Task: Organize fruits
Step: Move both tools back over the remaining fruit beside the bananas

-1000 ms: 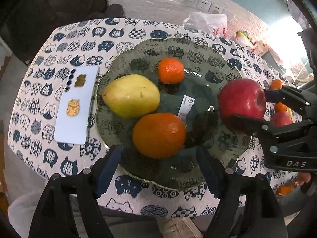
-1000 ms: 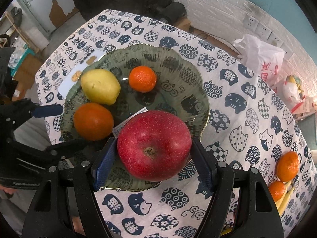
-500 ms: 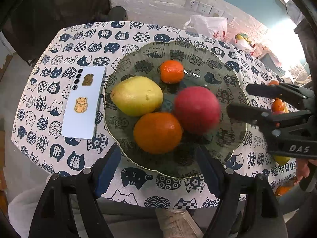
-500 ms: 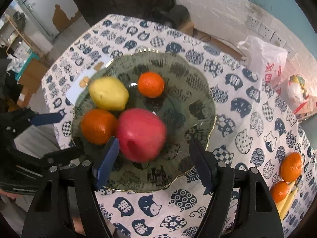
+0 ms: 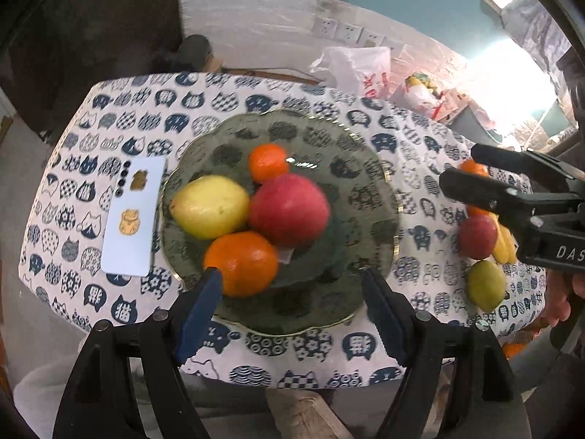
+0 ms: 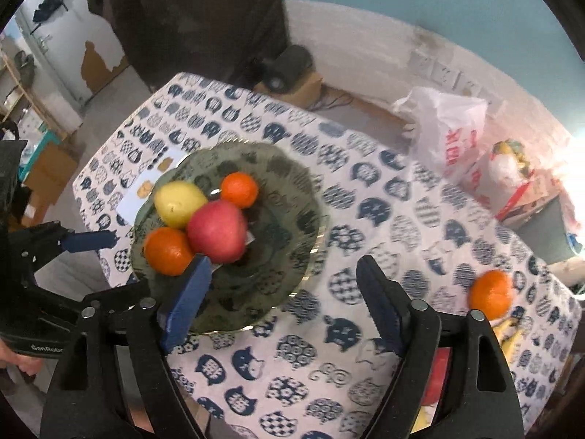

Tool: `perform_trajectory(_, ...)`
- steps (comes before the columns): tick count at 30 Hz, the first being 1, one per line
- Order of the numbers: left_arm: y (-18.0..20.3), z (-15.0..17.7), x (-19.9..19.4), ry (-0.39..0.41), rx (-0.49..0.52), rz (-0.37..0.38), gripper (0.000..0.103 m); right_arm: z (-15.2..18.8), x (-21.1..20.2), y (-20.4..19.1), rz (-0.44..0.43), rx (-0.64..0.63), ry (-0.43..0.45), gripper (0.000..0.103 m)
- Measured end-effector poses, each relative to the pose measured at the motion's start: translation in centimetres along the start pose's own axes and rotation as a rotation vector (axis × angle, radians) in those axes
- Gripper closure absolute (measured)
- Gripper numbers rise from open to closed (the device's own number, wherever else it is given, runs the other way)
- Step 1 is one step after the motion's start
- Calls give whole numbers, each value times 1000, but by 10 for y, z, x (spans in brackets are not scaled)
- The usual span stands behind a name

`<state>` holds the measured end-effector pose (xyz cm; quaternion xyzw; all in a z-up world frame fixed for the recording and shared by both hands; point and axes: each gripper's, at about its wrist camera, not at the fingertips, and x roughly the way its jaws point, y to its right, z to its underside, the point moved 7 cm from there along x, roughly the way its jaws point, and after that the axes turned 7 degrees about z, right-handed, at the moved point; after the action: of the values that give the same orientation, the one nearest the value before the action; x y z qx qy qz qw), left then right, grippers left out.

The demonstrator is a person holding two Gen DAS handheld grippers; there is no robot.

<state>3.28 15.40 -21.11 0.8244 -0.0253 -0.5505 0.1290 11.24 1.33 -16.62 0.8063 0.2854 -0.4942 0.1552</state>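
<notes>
Released a moment ago from the right gripper (image 6: 281, 292), the apple (image 6: 217, 230) has dropped onto the plate (image 6: 292, 190) and come to rest against the pear (image 6: 179, 206) and the two oranges there; the right fingers (image 6: 186, 300) have just been opening and now stand wide with nothing between them, lifted off and over the plate's near edge; the left gripper (image 5: 292, 303) also hangs with its fingers (image 5: 199, 309) wide and empty, above the near rim of the plate (image 5: 384, 197), as it did a second ago, only a little higher.

On the plate we see the apple (image 5: 289, 210) touching the pear (image 5: 210, 206), the big orange (image 5: 241, 263) and the small orange (image 5: 268, 162); its outline is blurred, so we cannot tell whether it has fully settled.

As we judge it, the step in hand is to clear the plate and go for the next fruit; on the worktop (image 5: 420, 135) to the right lie another apple (image 5: 477, 236), a lime-green fruit (image 5: 486, 285), bananas (image 5: 504, 247) and more oranges (image 6: 491, 294); we should keep the right fingers wide, come down over one fruit squarely, and close across its widest part; round fruit rolls, so a low, gentle release into the plate's open right half would serve better than a drop; the phone (image 5: 133, 216) just beside the plate is best left alone.
</notes>
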Motion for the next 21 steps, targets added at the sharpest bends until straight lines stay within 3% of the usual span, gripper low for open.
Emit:
perform_trajectory(13, 57, -26, -24, 104, 109, 12, 22, 7, -62, 64, 97, 59, 99, 18)
perform_trajectory(21, 96, -31, -24, 97, 149, 60, 22, 25, -89, 106, 153, 100, 124, 18)
